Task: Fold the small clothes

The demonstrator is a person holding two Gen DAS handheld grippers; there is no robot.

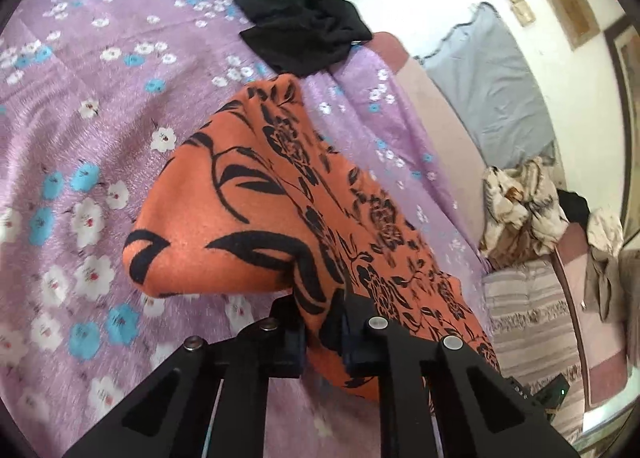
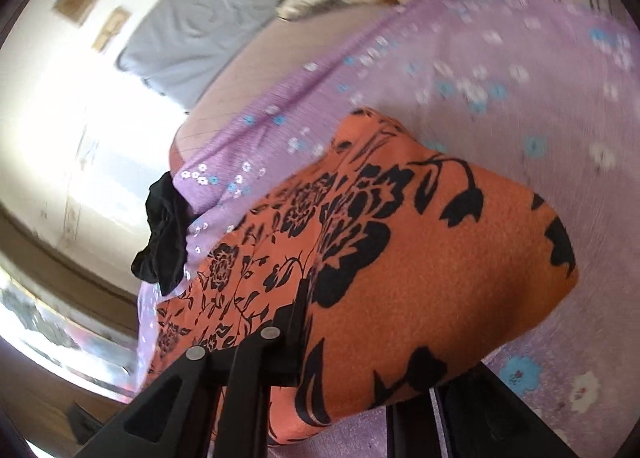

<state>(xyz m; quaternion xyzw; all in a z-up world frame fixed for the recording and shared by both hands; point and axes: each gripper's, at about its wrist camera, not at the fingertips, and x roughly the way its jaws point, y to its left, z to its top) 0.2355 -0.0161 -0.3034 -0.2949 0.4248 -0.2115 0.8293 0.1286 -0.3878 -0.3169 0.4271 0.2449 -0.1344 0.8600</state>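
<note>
An orange garment with black flower print (image 1: 256, 202) is held up over a purple flowered bedsheet (image 1: 80, 106). My left gripper (image 1: 320, 318) is shut on the garment's edge, and the cloth drapes forward and to the right. In the right wrist view the same orange garment (image 2: 420, 258) covers the right finger, and my right gripper (image 2: 320, 322) is shut on it. A crumpled black garment (image 1: 304, 30) lies on the sheet beyond; it also shows in the right wrist view (image 2: 164, 234).
A grey pillow (image 1: 488, 78) leans on the wall at the bed's far side. A brown and cream bundle of cloth (image 1: 516, 206) and a striped blanket (image 1: 528, 310) lie to the right. The bed's edge (image 2: 192, 130) is near the black garment.
</note>
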